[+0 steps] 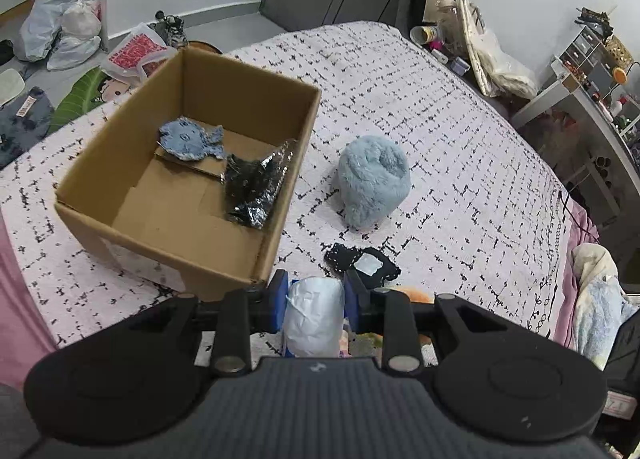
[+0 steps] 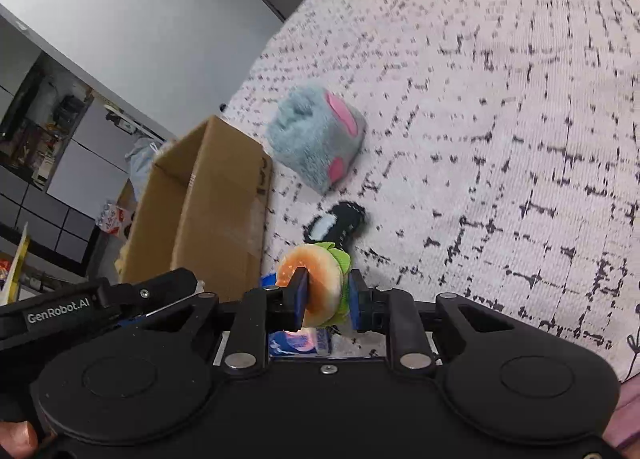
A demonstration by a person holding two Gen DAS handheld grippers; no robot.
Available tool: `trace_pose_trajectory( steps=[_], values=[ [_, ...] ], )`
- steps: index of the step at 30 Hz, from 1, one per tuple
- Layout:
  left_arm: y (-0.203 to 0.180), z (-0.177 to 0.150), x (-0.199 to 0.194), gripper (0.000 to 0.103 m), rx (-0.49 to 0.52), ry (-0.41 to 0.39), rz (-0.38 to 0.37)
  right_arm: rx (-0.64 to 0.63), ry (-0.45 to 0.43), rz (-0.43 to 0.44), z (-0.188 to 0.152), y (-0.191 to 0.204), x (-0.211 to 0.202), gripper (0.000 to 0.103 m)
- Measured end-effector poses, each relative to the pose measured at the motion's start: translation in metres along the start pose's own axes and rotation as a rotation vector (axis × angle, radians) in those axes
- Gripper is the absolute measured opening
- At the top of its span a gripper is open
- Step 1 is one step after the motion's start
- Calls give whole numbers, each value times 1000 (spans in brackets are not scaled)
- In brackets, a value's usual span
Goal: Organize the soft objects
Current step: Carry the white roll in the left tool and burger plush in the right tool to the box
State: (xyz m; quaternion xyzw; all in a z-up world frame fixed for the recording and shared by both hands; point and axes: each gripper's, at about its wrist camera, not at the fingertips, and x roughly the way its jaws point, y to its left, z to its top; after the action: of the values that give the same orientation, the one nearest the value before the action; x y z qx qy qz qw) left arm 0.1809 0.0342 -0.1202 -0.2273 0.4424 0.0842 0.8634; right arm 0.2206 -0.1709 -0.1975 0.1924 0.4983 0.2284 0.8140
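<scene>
- My left gripper (image 1: 315, 305) clamps a pale wrapped bundle (image 1: 314, 315), possibly a soft toy, near the cardboard box (image 1: 276, 215).
- My right gripper (image 2: 328, 299) pinches a plush burger (image 2: 316, 283).
- Blue furry plush (image 1: 374, 185) sits on the bedspread (image 1: 460, 179), right of the box.

The cardboard box (image 1: 192, 163) is plain brown. Inside it lie a faded denim-blue fabric piece (image 1: 191, 138) and a shiny black, silver-flecked piece (image 1: 256, 187). Right of the box, the fluffy plush (image 1: 374, 183) is pale blue-grey, with pink patches on its far side. Nearer than the box, a black patch (image 1: 362, 263) has white stitching and a white centre. The bedspread (image 1: 460, 147) is pale pink-white with a broken black grid. The burger toy (image 2: 316, 287) is orange-tan with bright green. The wrapped bundle (image 1: 316, 319) is white.
</scene>
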Motion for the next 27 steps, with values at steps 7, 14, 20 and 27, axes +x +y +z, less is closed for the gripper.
trace_pose_trajectory(
  steps=[7,14,20,27],
  values=[
    [3,2,-21,28,6,-43,-2,-23,-66,23,0,11,-17,21],
    [10,7,-35,28,8,-77,7,-63,-142,67,3,25,-32,21],
    [20,15,-41,28,3,-102,17,-83,-187,88,5,35,-39,21],
    [36,25,-44,28,-14,-122,21,-107,-232,104,7,45,-46,21]
  ],
)
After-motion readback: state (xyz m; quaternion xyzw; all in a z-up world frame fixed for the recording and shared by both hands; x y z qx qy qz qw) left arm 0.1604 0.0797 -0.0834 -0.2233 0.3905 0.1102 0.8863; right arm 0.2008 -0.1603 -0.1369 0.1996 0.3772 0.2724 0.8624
